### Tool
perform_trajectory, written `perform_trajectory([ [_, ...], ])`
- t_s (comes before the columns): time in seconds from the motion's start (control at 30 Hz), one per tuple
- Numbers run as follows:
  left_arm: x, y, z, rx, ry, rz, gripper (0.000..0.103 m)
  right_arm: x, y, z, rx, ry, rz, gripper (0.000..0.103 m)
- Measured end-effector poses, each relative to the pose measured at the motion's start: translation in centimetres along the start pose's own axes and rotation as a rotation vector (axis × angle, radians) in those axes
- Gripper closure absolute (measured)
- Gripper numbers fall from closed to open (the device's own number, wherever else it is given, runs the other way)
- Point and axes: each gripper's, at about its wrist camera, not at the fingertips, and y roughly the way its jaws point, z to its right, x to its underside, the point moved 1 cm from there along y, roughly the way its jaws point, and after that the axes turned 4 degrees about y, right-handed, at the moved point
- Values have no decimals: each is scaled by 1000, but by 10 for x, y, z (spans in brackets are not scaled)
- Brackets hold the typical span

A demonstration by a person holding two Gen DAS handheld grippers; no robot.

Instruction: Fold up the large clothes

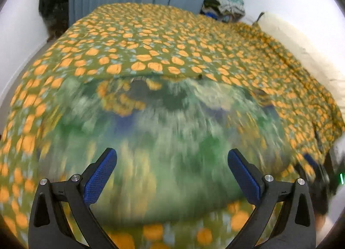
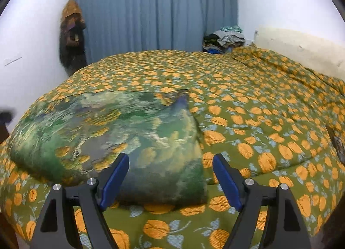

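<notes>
Clothing with a green, blue and yellow pattern is spread on a bed cover, on the near side of the bed. It is seen as a flat, folded shape in the right wrist view, with one pointed corner sticking up a little at its far edge. In the left wrist view the same clothing is very blurred, so its folds cannot be made out there.

The bed cover is olive green and is dotted with orange fruit shapes and pale blue leaves.

The left gripper is held above the clothing with its blue pads spread wide. Nothing is gripped between them. The right gripper is also spread wide, and nothing is gripped by it. Its pads are seen over the near right corner of the clothing.

A blue curtain is hung behind the bed. A pile of other clothes is stacked at the far corner by the white wall. Something dark is hung on the wall to the left of the curtain.
</notes>
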Motion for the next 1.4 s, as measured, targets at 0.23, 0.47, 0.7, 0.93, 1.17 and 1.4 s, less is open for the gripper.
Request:
perform_trajectory([
  [0.23, -68, 80, -3, -87, -67, -48, 1, 1, -1, -7, -76, -24, -4, 22],
  [0.47, -39, 122, 21, -139, 77, -166, 1, 2, 9, -6, -134, 10, -44, 22],
  [0.7, 23, 75, 48, -133, 266, -109, 1, -1, 17, 12, -140, 118, -68, 22],
  [0.93, 71, 36, 68, -87, 400, -110, 1, 2, 24, 55, -70, 302, -98, 22],
  [1.17, 50, 11, 76, 78, 328, -49, 1, 25, 48, 94, -232, 643, -220, 18],
  [1.4, 64, 63, 94, 94, 381, -151, 1, 34, 84, 89, -309, 757, -301, 16],
])
